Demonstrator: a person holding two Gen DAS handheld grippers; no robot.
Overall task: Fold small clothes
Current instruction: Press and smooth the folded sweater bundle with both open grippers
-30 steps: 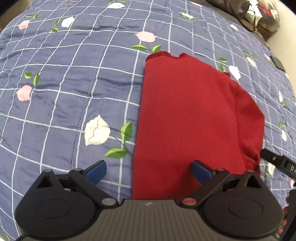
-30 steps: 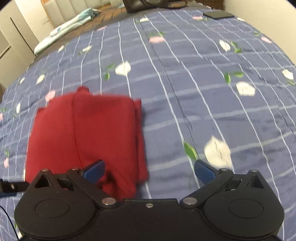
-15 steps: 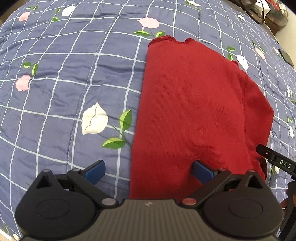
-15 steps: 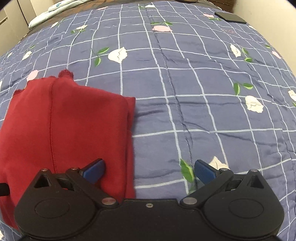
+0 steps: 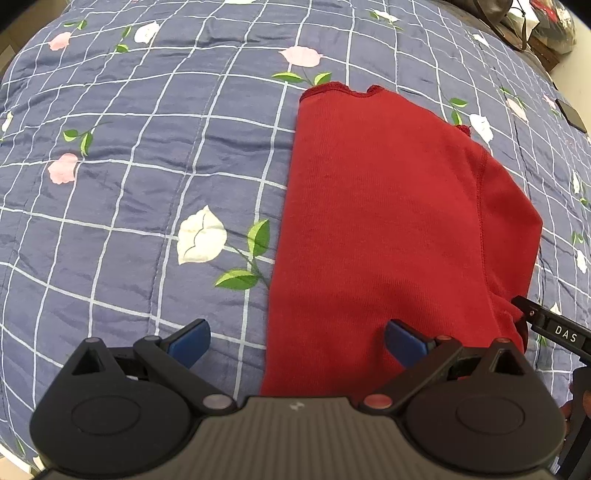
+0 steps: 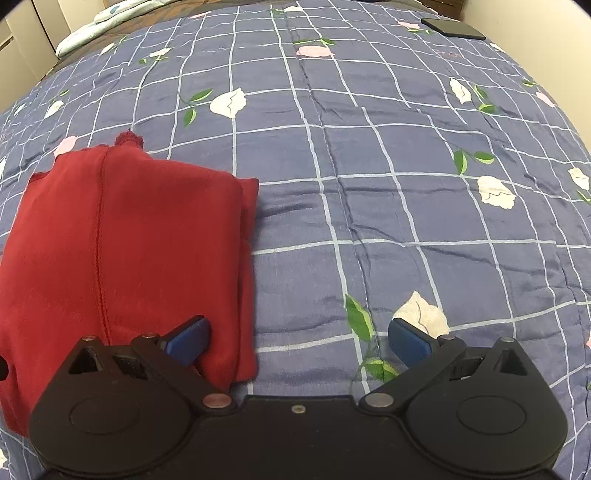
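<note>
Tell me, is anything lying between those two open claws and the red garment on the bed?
Nothing visible is. The red garment lies flat on the blue floral quilt, right in front of both. The left gripper straddles its left edge, the right gripper its right edge; both are open with only cloth and quilt between the fingers.

**Red garment folded on the quilt, my right gripper spread wide above its near corner**

I am holding my right gripper with its blue-tipped fingers standing wide apart, gripping nothing. The left finger is hovering over the near right corner of the red garment, which is lying folded on the left of the blue floral quilt; the right finger is sitting over bare quilt beside a white flower. A dark phone is lying at the far right, well apart from the garment.
</note>
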